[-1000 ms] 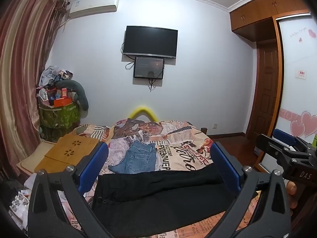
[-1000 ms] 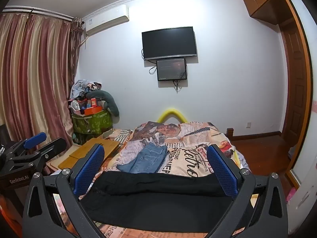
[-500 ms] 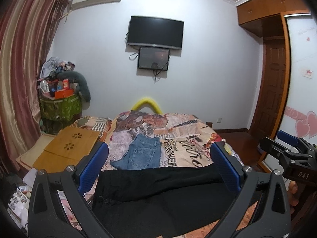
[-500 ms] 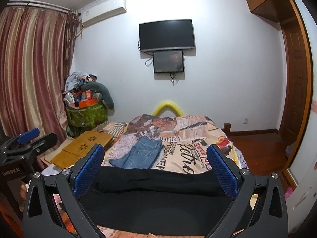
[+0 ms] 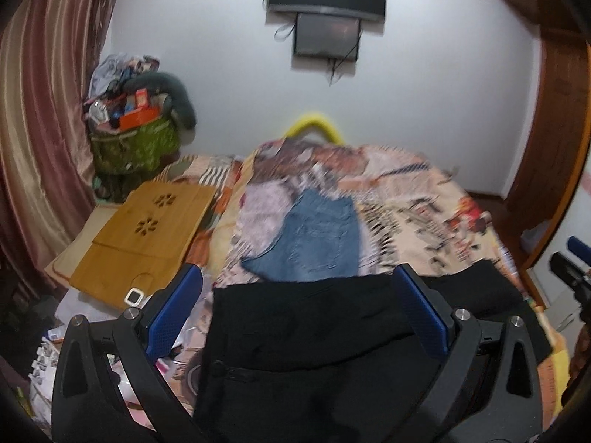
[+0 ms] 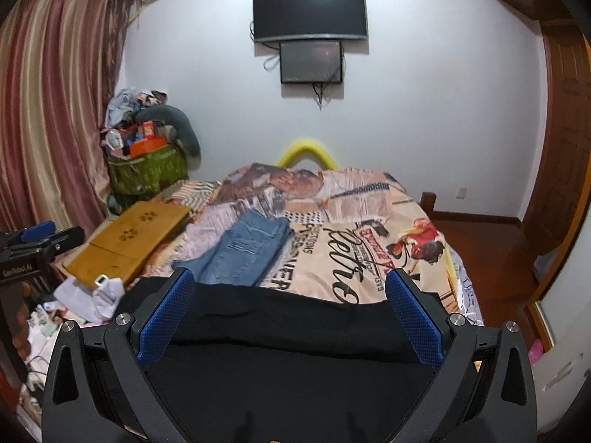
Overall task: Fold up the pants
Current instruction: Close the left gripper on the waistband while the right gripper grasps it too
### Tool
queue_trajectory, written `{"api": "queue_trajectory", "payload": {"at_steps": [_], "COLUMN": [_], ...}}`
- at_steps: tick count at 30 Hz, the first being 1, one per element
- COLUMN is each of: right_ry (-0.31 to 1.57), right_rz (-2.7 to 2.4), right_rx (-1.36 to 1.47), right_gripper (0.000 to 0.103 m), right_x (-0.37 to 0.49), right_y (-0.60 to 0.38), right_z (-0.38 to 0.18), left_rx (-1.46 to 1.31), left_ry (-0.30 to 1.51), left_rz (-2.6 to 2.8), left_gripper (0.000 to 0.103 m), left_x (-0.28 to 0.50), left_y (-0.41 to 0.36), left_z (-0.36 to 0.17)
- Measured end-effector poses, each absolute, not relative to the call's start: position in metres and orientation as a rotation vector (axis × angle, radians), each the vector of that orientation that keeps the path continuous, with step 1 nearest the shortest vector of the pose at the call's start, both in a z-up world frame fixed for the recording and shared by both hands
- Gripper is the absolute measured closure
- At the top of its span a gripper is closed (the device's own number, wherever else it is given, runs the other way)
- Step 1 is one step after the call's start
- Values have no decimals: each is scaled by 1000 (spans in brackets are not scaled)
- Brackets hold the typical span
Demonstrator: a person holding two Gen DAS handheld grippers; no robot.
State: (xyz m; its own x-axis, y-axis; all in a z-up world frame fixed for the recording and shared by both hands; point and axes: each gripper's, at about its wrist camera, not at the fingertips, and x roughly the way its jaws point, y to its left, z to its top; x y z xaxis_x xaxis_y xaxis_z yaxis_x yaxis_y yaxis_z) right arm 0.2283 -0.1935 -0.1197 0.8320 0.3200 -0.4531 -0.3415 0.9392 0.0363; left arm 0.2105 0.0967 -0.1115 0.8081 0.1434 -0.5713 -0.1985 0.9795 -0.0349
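Black pants (image 5: 306,336) (image 6: 288,347) lie spread across the near end of the bed, waistband to the left. My left gripper (image 5: 299,310) hangs open above their left part, blue pads wide apart and nothing between them. My right gripper (image 6: 290,313) hangs open over the right part, also holding nothing. Each gripper shows at the edge of the other's view: the right gripper (image 5: 572,269) at the far right, the left gripper (image 6: 33,243) at the far left. Folded blue jeans (image 5: 314,243) (image 6: 247,247) rest on the bed beyond the black pants.
The bed has a newspaper-print cover (image 6: 351,229). A bamboo lap desk (image 5: 144,232) lies at its left edge, with clutter on the floor below. A green basket (image 6: 147,173) piled with things stands by the curtain. Two screens (image 6: 310,37) hang on the wall; wooden floor (image 6: 491,254) lies to the right.
Both grippers have tipped downward and moved forward over the black pants, so the bed fills more of each view. Both stay open. The pants have not moved.
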Motion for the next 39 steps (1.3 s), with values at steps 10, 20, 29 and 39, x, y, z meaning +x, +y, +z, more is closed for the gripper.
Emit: {"api": "queue_trajectory", "payload": {"at_steps": [10, 20, 29, 39], "right_ry": [659, 815, 1027, 1111], "right_rz": [381, 432, 506, 645], "right_rx": [-157, -157, -117, -210], "right_gripper": [1, 1, 2, 19], "right_x": [306, 380, 442, 452], "right_y": [-187, -181, -173, -148], "right_z": [-181, -212, -264, -293], "left_rx": [-100, -106, -213, -222], "left_ry": [829, 1002, 1178, 1205], "left_rz": [268, 278, 254, 223], "left_gripper": [0, 7, 27, 31], "left_x": [306, 361, 378, 396], "left_y": [154, 199, 237, 235], "left_z": [-186, -249, -310, -328]}}
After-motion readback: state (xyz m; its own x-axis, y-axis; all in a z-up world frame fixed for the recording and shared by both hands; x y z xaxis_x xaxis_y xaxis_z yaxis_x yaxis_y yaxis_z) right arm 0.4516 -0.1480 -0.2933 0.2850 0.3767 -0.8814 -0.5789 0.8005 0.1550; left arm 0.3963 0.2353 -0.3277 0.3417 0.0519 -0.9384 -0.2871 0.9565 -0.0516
